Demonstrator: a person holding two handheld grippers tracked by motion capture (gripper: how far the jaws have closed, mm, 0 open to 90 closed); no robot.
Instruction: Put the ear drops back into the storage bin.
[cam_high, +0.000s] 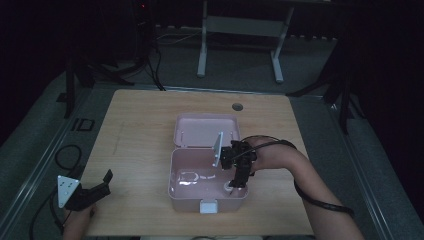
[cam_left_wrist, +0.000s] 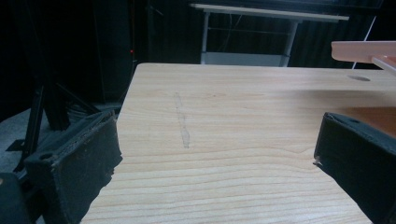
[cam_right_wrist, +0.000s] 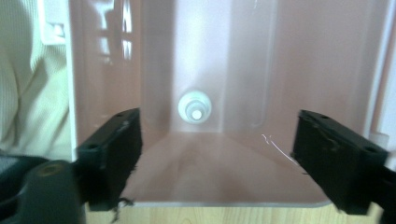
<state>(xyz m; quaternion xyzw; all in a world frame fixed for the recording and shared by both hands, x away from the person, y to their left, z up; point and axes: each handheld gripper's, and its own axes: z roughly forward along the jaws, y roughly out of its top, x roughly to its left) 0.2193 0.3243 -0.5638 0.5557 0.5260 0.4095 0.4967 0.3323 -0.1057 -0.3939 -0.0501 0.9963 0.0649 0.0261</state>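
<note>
Pink box (cam_high: 185, 192) stands open near the middle of the wooden surface (cam_high: 140, 140), a little toward your side. Its lid (cam_high: 206, 130) is folded back and lies flat behind it, and a white latch (cam_high: 208, 206) sits on the front wall that faces you. Inside, close to the near right corner, there is a small round white object (cam_high: 228, 188); in the right gripper view it shows as a white disc with a raised centre (cam_right_wrist: 194, 107), resting on the floor of the box where the floor meets the wall.

Your right gripper (cam_high: 239, 183) reaches down into the box from the right side, with your forearm (cam_high: 305, 180) above the right edge of the surface. Its jaws are spread wide and hold nothing. In the right gripper view the white object lies ahead of them, between the two jaws but apart from both, and the rim of the box passes under them.

Your left gripper (cam_high: 102, 181) rests low at the near left corner of the surface, well apart from the box. Its jaws are also wide apart and empty; in the left gripper view bare wood (cam_left_wrist: 219, 140) lies between them, and the pink edge of the box (cam_left_wrist: 364, 50) shows at the far right.
</note>
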